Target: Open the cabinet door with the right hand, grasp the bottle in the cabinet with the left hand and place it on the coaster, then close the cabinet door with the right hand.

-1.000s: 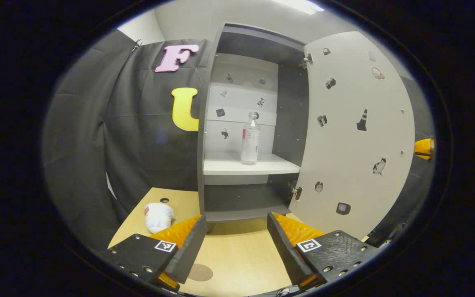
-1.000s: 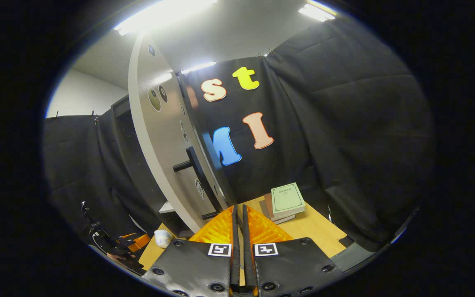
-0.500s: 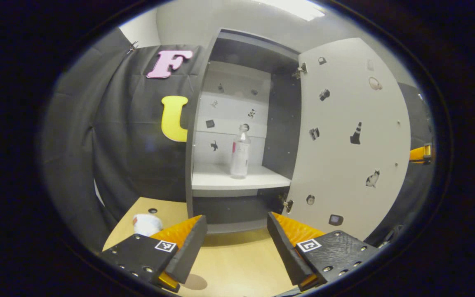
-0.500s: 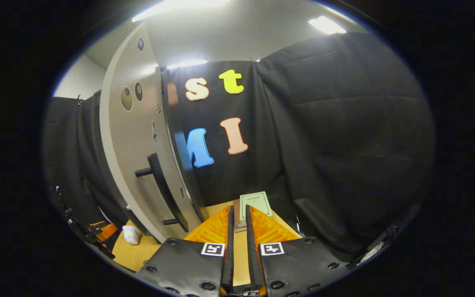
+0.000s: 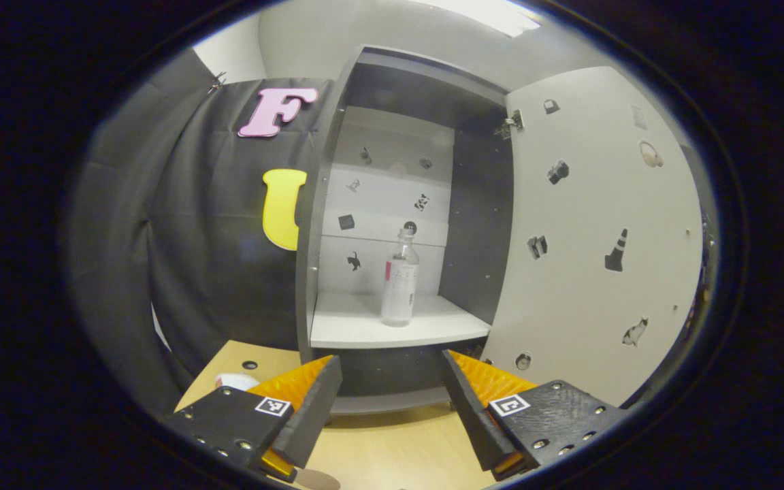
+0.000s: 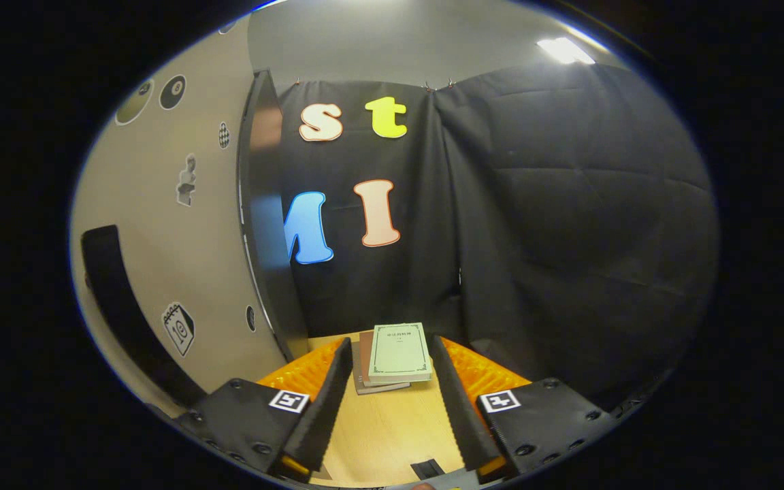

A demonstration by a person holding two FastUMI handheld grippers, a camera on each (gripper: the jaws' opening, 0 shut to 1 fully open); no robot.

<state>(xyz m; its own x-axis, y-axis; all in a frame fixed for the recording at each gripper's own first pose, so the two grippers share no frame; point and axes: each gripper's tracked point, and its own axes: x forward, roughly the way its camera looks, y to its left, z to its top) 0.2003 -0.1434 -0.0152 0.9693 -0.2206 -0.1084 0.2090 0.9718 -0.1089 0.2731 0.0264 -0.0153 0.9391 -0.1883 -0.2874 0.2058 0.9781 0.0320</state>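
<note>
My left gripper (image 5: 386, 398) gapes, empty, facing the bottle (image 5: 399, 280); its cap blurs. My right gripper (image 6: 392, 391) is open; the door (image 6: 160, 224) handle (image 6: 123, 309) is cropped.

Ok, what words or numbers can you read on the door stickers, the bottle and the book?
"8": on the black ball sticker on the cabinet door.
"10": on the calendar sticker lower on that door.
Bottle: the print on its label is too small to read.
Green book: the cover print is too small to read.
</note>
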